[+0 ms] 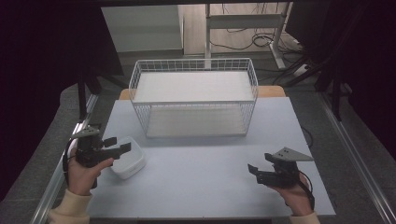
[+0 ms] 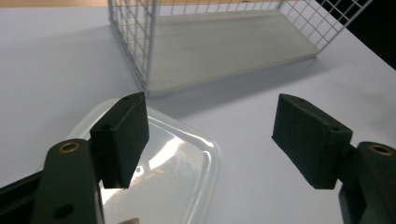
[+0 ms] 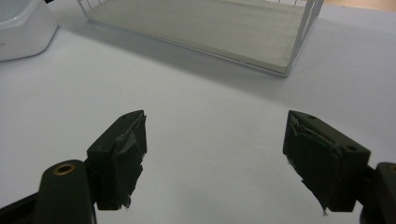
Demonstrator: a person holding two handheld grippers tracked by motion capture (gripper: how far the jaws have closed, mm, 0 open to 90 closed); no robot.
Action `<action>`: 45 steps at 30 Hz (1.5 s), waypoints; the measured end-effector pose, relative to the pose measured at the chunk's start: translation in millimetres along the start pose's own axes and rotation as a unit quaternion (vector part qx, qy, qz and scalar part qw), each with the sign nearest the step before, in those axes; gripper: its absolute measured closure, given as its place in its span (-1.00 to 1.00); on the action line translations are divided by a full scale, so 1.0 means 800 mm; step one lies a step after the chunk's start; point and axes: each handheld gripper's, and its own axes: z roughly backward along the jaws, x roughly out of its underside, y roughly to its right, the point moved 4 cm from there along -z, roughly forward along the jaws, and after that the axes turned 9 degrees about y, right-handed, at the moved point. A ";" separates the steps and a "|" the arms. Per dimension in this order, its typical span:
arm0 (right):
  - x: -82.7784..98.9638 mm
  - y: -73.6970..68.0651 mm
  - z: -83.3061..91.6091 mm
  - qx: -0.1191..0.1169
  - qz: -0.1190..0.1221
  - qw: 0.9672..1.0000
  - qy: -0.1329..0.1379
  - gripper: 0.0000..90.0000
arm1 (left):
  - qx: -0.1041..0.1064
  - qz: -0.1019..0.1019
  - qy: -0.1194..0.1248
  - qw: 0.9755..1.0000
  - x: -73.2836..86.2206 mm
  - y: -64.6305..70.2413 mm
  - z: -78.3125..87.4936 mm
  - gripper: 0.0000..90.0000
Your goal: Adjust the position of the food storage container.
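**Left gripper spread over the tub, right gripper spread above bare table**

In the high view the left gripper (image 1: 120,144) sits at the lower left of the frame, held in the person's left hand (image 1: 84,173). Its jaws stand apart and reach over the near left rim of the tub (image 1: 130,161), a shallow white container with rounded corners lying on the table (image 1: 205,186). In the left gripper view the tub (image 2: 187,177) fills the lower middle of the frame; one jaw hangs over its glossy inside and the other over the table to the right, and neither pad presses on it.

The right gripper (image 1: 257,171) is at the lower right of the high view, held in the right hand (image 1: 295,193), well apart from the tub. In the right gripper view its jaws are spread wide with nothing between them, and the tub (image 3: 21,28) shows in the upper left corner.

The wire rack (image 1: 194,95), white with two shelves, stands at the upper middle of the high view, behind the tub and to its right.
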 end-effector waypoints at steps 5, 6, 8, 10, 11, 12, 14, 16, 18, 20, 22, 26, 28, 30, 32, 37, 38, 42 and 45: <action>-0.002 -0.004 0.000 -0.011 -0.011 1.000 0.003 -0.51 | -0.018 0.008 -0.001 1.000 -0.002 -0.023 0.010 -0.31; -0.002 -0.004 0.000 -0.010 -0.011 1.000 0.004 -0.51 | -0.020 0.010 -0.001 1.000 -0.001 -0.027 0.011 -0.29; -0.003 -0.004 0.000 -0.008 -0.011 1.000 0.004 -0.51 | -0.024 0.010 -0.002 1.000 -0.001 -0.032 0.012 -0.24; -0.003 -0.003 0.000 -0.004 -0.010 1.000 0.006 -0.50 | -0.031 0.013 -0.007 0.999 0.000 -0.040 0.013 -0.18; -0.002 -0.003 0.000 -0.002 -0.008 1.000 0.005 -0.50 | -0.036 0.013 -0.008 0.999 0.001 -0.044 0.014 -0.18; -0.001 -0.002 0.000 0.000 -0.007 1.000 0.003 -0.50 | -0.045 0.015 -0.011 0.999 0.003 -0.052 0.014 -0.12; 0.000 -0.002 0.000 0.001 -0.005 1.000 0.000 -0.50 | -0.053 0.018 -0.015 0.998 0.005 -0.059 0.013 -0.05; 0.001 -0.001 -0.001 0.001 -0.002 1.000 -0.002 -0.50 | -0.058 0.019 -0.018 0.998 0.006 -0.064 0.012 0.02; 0.002 -0.001 -0.001 0.001 -0.002 1.000 -0.002 -0.50 | -0.064 0.020 -0.020 0.998 0.008 -0.071 0.009 0.04; 0.003 0.001 -0.002 0.004 -0.002 1.000 -0.005 -0.50 | -0.070 0.023 -0.024 0.997 0.009 -0.080 0.005 0.12; 0.003 0.001 -0.002 0.005 -0.001 1.000 -0.006 -0.50 | -0.075 0.026 -0.028 0.996 0.009 -0.089 0.002 0.18; 0.004 0.001 -0.003 0.007 0.001 1.000 -0.009 -0.50 | -0.085 0.026 -0.038 0.995 0.009 -0.103 -0.005 0.37; 0.005 0.001 -0.003 0.007 0.001 1.000 -0.010 -0.50 | -0.086 0.026 -0.039 0.995 0.009 -0.106 -0.006 0.43; 0.006 0.001 -0.004 0.009 0.003 1.000 -0.013 -0.50 | -0.088 0.024 -0.052 0.994 0.010 -0.113 -0.013 0.65; 0.007 0.002 -0.005 0.010 0.002 1.000 -0.014 -0.50 | -0.089 0.023 -0.061 0.994 0.011 -0.117 -0.018 0.78; 0.008 0.003 -0.006 0.013 0.003 1.000 -0.018 -0.50 | -0.080 0.022 -0.079 0.993 0.014 -0.125 -0.033 0.98; 0.008 0.003 -0.006 0.013 0.003 1.000 -0.018 -0.50 | -0.080 0.022 -0.079 0.993 0.014 -0.125 -0.033 0.99; 0.010 0.004 -0.007 0.014 0.003 1.000 -0.021 -0.50 | -0.081 0.014 -0.093 0.992 0.017 -0.129 -0.045 0.99; 0.011 0.005 -0.007 0.016 0.001 1.000 -0.023 -0.50 | -0.081 0.012 -0.105 0.991 0.020 -0.131 -0.055 0.99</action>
